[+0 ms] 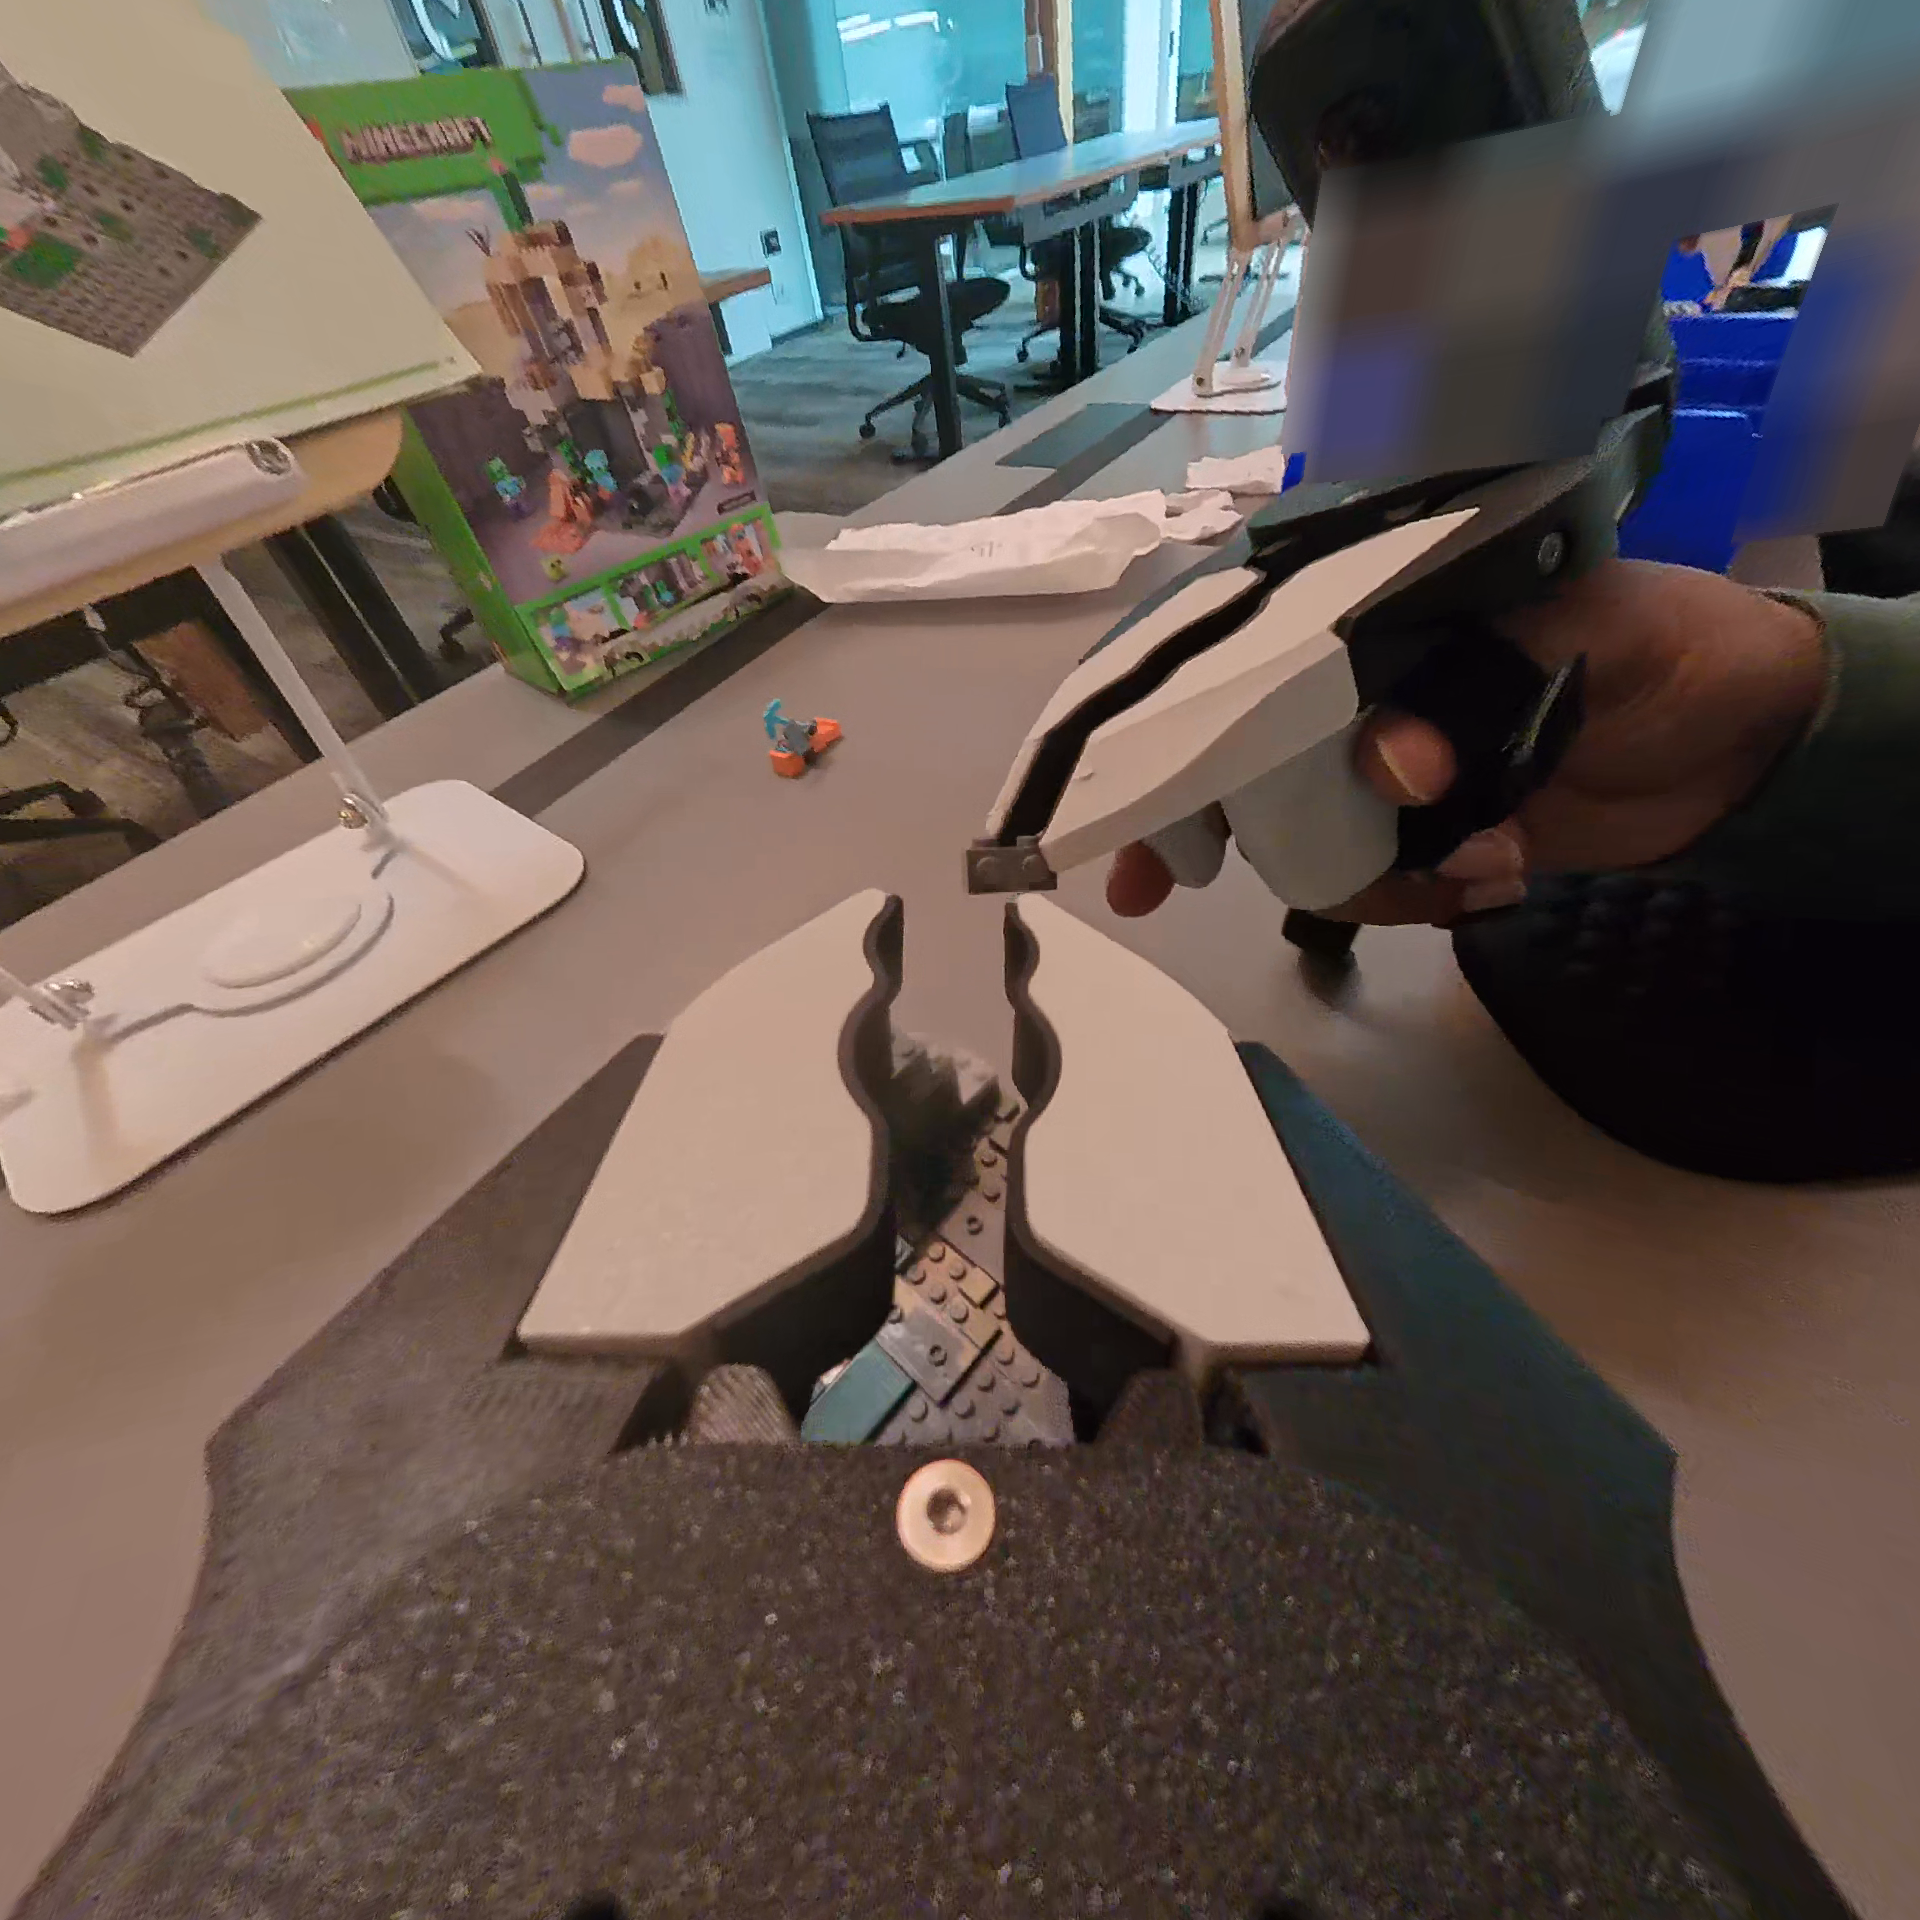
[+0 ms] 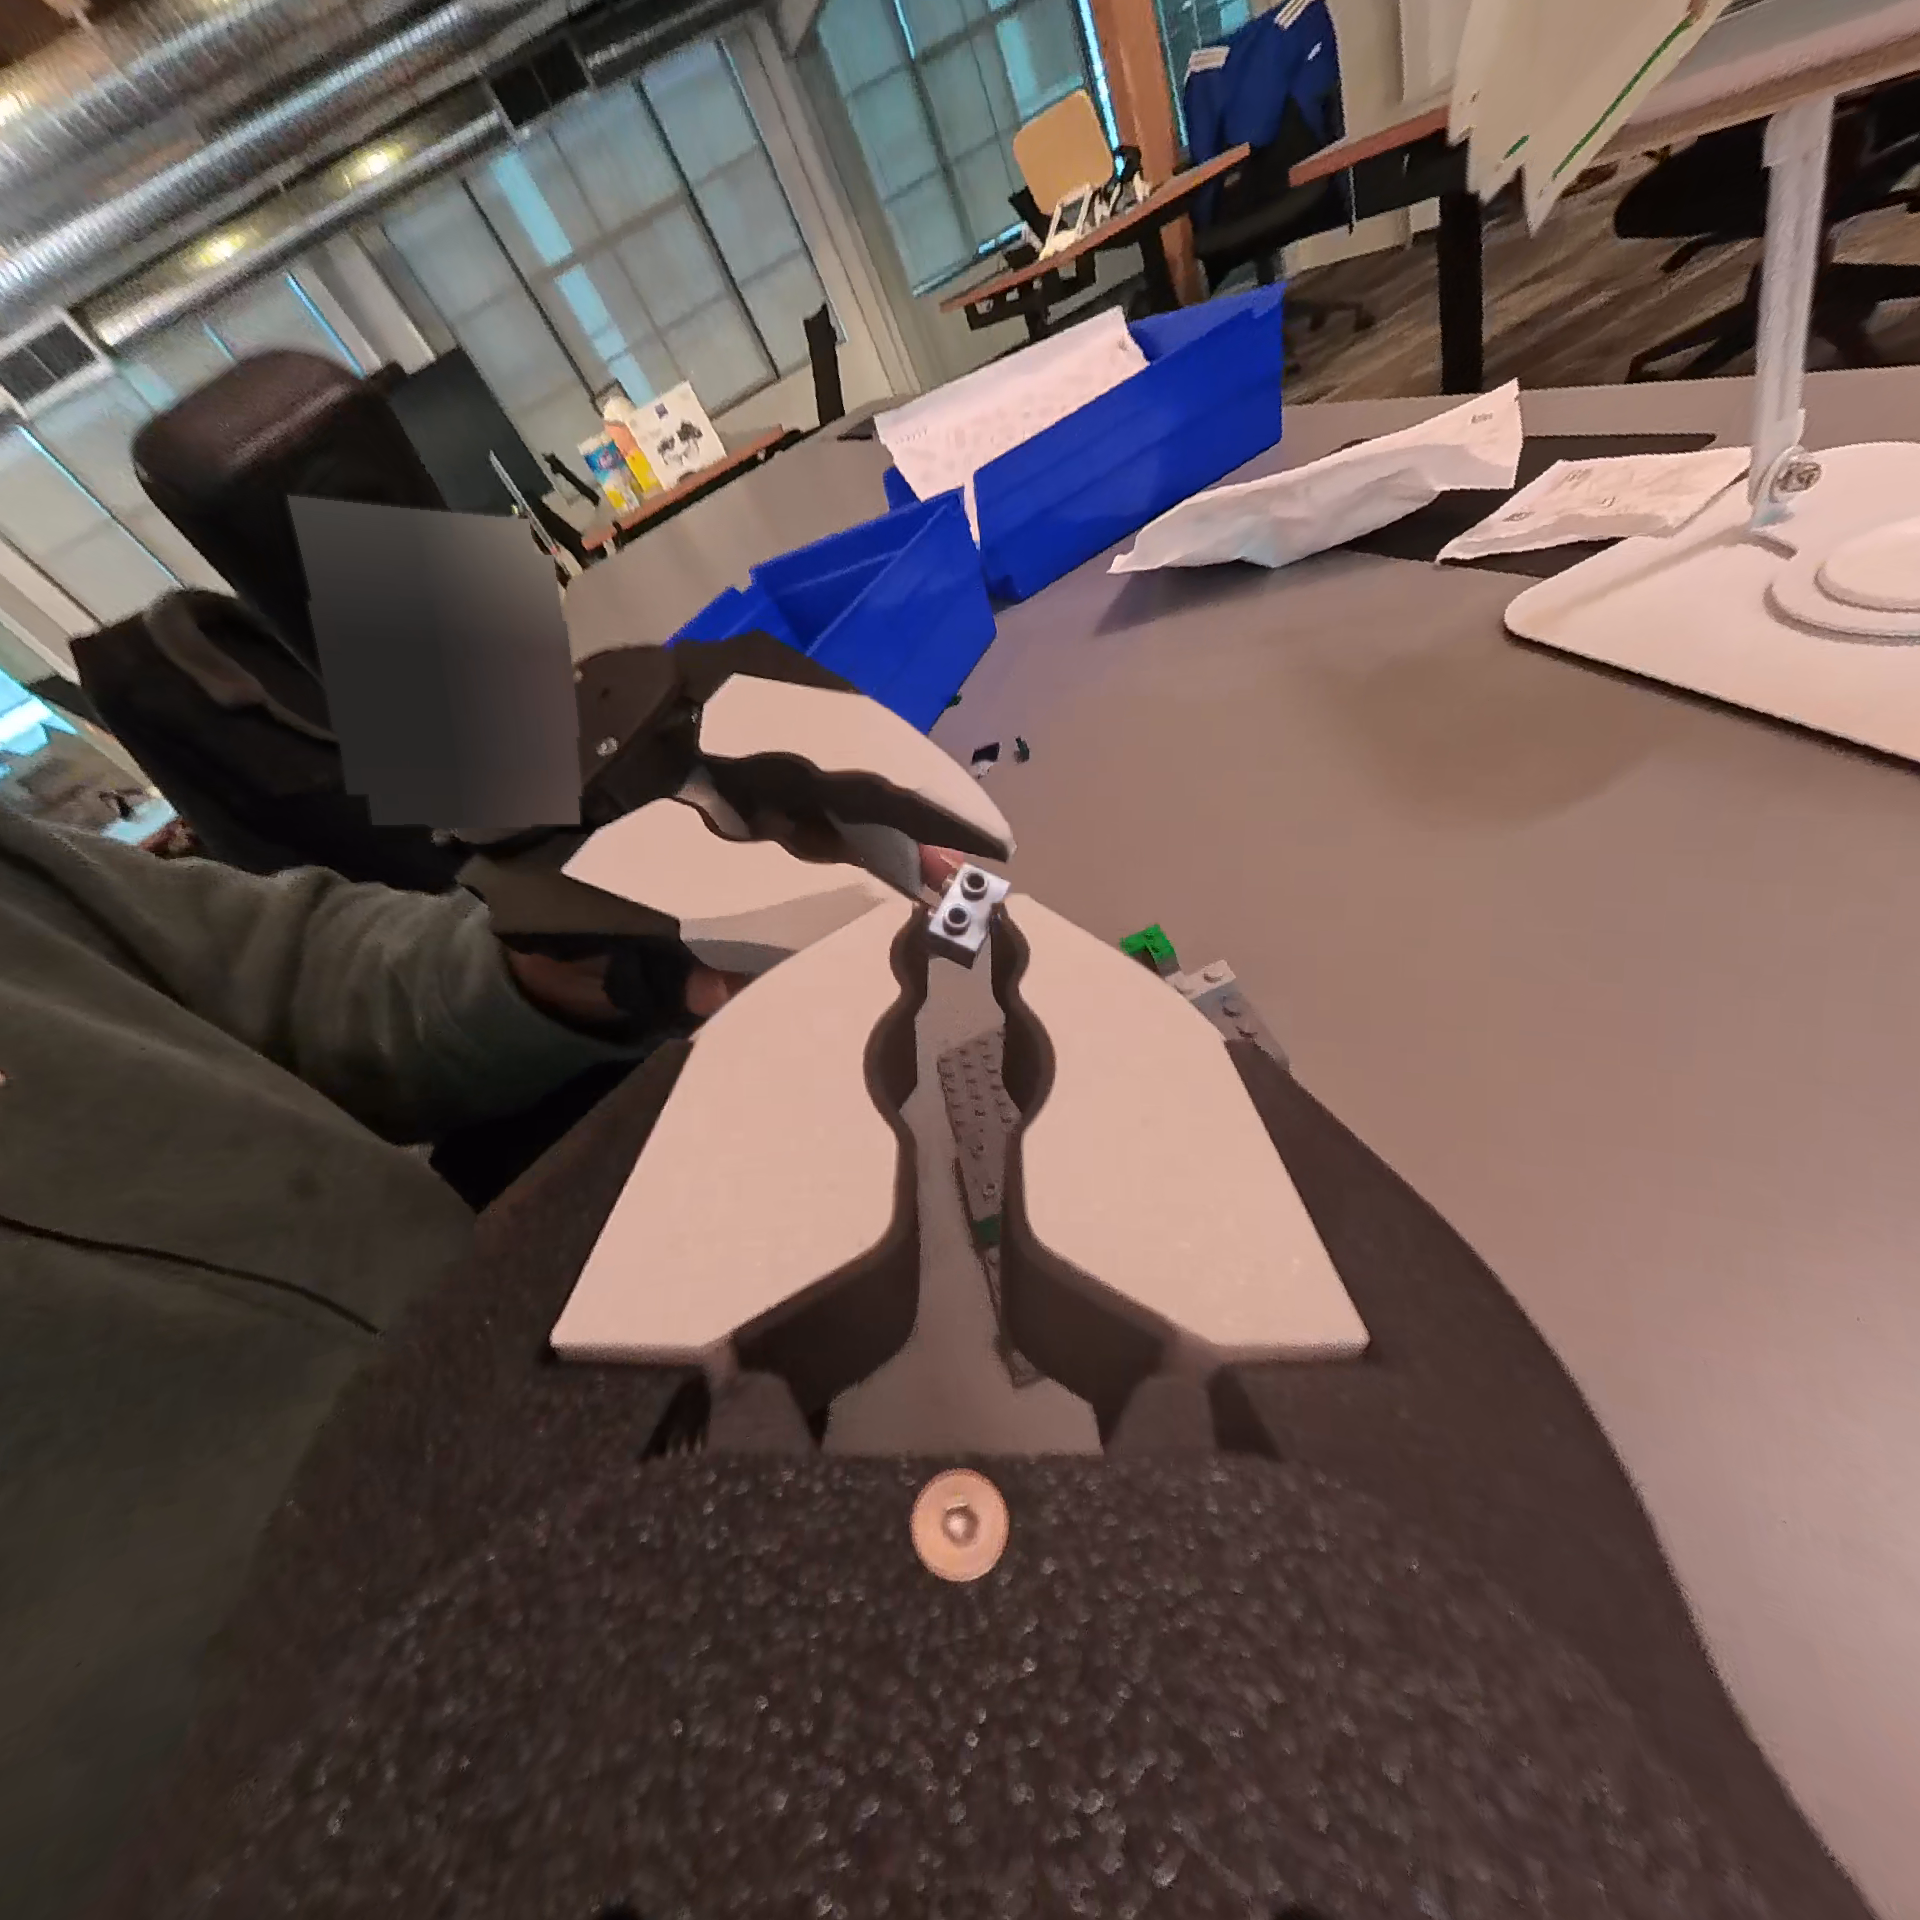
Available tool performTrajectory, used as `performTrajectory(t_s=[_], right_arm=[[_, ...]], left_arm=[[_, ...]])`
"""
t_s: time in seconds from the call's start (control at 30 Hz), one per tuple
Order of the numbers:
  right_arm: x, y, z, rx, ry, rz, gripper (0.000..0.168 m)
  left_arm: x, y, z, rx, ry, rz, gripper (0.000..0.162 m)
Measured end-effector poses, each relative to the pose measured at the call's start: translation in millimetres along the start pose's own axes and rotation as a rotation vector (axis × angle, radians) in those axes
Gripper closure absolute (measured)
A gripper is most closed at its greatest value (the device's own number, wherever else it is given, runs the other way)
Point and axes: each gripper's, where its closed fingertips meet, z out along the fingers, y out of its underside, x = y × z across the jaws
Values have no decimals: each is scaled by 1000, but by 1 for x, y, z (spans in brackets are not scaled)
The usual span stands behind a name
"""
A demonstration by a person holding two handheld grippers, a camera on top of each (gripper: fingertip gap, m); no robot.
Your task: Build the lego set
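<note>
My right gripper is shut on a small light grey two-stud brick and holds it above the table. In the left wrist view that gripper comes in from the right with the brick at its tips, just beyond my left gripper's right fingertip. My left gripper is open and empty, its tips close to the brick. A dark grey studded baseplate with flat pieces on it lies under the left gripper. It also shows between the right gripper's fingers.
A lego box stands at the back. A small orange and blue figure lies mid-table. A white stand base carries an instruction booklet. White paper bags, blue bins and loose green and grey bricks lie nearby. The grippers are tip to tip, or close to it.
</note>
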Motion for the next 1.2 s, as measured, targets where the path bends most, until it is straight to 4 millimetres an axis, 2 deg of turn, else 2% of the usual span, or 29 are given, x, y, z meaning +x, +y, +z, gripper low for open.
performTrajectory(t_s=[0.3,0.53,0.87,1.03,1.2], right_arm=[[-3,-1,4,103,-113,175,157],[0,1,3,113,-130,195,157],[5,2,-1,132,-139,223,158],[-3,-2,-5,173,-248,320,157],[-12,-1,-2,166,-285,300,157]], left_arm=[[4,1,1,80,-38,67,144],[8,-1,-1,121,-40,109,145],[11,-14,-7,237,3,58,139],[12,-16,-9,257,16,61,139],[19,-15,-8,253,42,70,144]])
